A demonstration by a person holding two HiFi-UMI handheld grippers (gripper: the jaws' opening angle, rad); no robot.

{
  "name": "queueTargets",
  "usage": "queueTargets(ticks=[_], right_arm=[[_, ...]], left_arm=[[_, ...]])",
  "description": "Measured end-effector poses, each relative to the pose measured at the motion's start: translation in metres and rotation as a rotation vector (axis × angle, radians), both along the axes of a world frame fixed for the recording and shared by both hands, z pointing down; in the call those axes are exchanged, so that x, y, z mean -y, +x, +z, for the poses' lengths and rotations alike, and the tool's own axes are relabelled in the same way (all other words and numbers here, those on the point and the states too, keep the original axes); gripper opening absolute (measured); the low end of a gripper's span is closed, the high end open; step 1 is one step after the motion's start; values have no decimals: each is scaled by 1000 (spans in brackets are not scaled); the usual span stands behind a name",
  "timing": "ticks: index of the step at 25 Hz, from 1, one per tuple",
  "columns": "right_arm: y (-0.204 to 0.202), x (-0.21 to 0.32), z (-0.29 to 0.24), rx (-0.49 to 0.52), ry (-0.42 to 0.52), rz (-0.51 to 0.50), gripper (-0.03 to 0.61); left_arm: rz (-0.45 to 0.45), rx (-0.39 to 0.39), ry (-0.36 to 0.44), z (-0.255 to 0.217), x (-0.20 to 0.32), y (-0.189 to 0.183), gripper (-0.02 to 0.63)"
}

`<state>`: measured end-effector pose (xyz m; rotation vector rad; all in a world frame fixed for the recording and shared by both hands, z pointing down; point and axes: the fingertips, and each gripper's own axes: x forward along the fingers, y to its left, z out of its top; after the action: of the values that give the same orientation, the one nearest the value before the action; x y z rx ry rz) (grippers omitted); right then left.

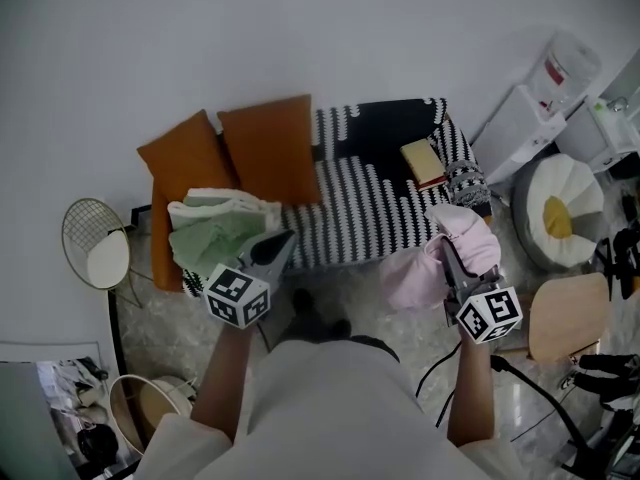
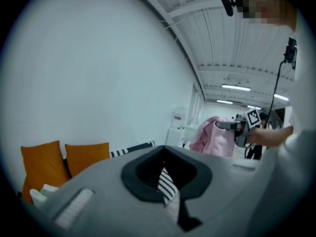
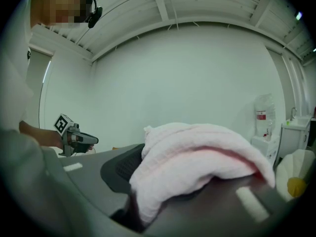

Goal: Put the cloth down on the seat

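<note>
A pink cloth (image 1: 420,276) hangs bunched from my right gripper (image 1: 447,250), which is shut on it just in front of the sofa's right end. In the right gripper view the cloth (image 3: 197,157) drapes over the jaws and hides the fingertips. The seat (image 1: 370,223) has a black-and-white striped cover. My left gripper (image 1: 283,240) is shut with nothing in it and points at the seat's front edge, beside a folded green and white cloth stack (image 1: 220,230). In the left gripper view the pink cloth (image 2: 212,138) shows to the right, with stripes visible through the jaws' slit.
Two orange cushions (image 1: 270,148) lean on the sofa's left back. A book (image 1: 424,162) lies at the right end of the seat. A round wire side table (image 1: 95,243) stands left; a white beanbag (image 1: 565,208), water dispenser (image 1: 560,78) and wooden stool (image 1: 568,318) stand right.
</note>
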<state>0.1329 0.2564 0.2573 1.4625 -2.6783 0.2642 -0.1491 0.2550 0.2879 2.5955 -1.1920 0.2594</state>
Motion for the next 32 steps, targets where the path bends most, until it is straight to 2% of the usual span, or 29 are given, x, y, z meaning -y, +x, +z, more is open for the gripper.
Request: queueTargets(ticks=[9,15,24,32], right_arm=[[-8,27,5,-1,-14,47,127],[-14,65,-6,-9,27,116,127],[-36,128,-11,-16,39,216,127],[-59,175,-5,-39,10,276,127]], left_arm=[[44,15,-1,5,39,-8,0],[90,25,17,-4,91,-21,0],[152,6,13,6,172,-46,0],[225,9,13,17,226,-62,0]])
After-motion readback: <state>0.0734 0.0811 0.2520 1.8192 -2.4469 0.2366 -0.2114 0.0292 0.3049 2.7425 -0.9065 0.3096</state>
